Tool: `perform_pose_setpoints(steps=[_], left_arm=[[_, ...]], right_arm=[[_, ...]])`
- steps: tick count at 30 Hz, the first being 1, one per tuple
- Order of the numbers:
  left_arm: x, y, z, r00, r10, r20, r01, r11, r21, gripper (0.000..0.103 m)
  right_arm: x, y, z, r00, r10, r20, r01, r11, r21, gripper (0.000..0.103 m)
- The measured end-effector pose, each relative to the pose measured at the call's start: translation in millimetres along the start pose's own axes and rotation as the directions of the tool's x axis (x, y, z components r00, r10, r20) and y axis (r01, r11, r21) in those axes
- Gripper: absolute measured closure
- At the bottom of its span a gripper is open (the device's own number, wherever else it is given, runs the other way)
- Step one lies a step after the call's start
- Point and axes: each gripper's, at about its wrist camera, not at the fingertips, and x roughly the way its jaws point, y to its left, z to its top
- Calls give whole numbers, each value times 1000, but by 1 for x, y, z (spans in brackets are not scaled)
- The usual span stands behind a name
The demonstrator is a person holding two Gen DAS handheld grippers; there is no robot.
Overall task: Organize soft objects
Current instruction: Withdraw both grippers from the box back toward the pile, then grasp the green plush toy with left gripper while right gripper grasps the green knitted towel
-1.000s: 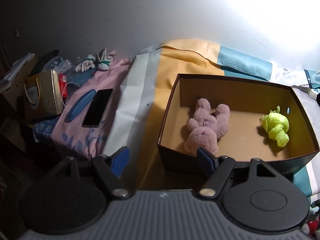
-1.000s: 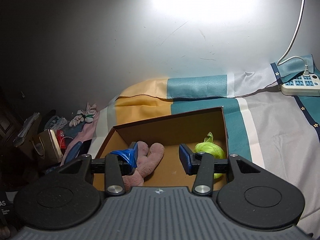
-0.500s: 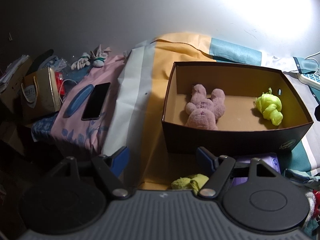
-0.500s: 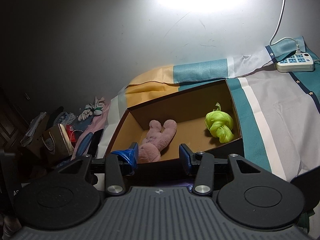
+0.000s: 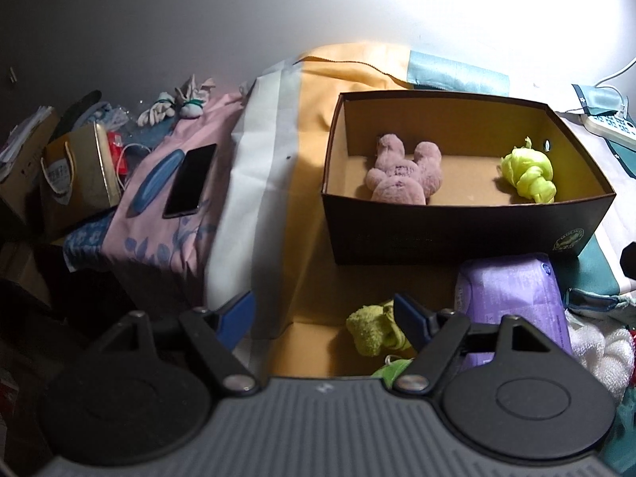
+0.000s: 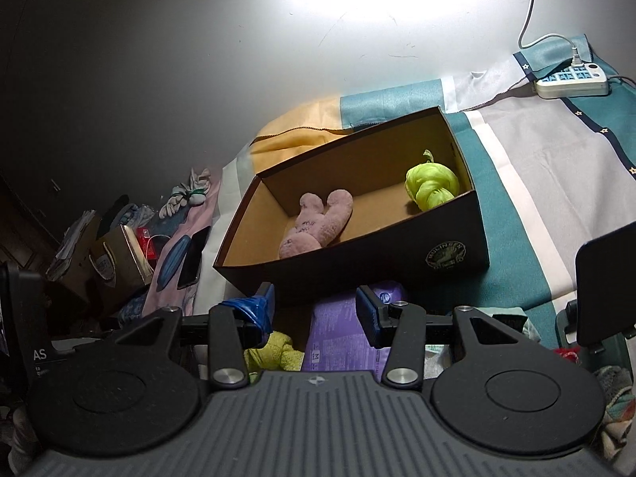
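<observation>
A dark cardboard box (image 5: pixel 457 234) (image 6: pixel 381 262) stands open on the striped cloth. In it lie a pink plush toy (image 5: pixel 401 177) (image 6: pixel 318 224) at the left and a knotted lime-green cloth (image 5: pixel 528 175) (image 6: pixel 429 187) at the right. In front of the box lie a purple soft pack (image 5: pixel 512 302) (image 6: pixel 342 334) and an olive-green plush item (image 5: pixel 373 330) (image 6: pixel 278 351). My left gripper (image 5: pixel 324 314) is open and empty, low before the box, with the olive item by its right finger. My right gripper (image 6: pixel 314 312) is open and empty above the purple pack.
A black phone (image 5: pixel 190 185) lies on pink floral cloth at the left, next to a gold paper bag (image 5: pixel 77 175). White knotted socks (image 5: pixel 175 101) lie near the wall. A white power strip (image 6: pixel 572 77) sits at the back right. White fluffy fabric (image 5: pixel 600 353) lies right of the purple pack.
Both grippers have drawn back from the box and lowered. The purple pack and olive-green item in front of the box have come into view. Both stay open.
</observation>
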Motion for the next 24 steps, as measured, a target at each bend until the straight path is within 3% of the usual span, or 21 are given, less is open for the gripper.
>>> perform_pose_setpoints(steps=[24], left_arm=[[-1,3,-60,992,-89,-92,89,996,-10,24]], right_arm=[[-25,-18,-74,995,-47,-91,40,996,-76,73]])
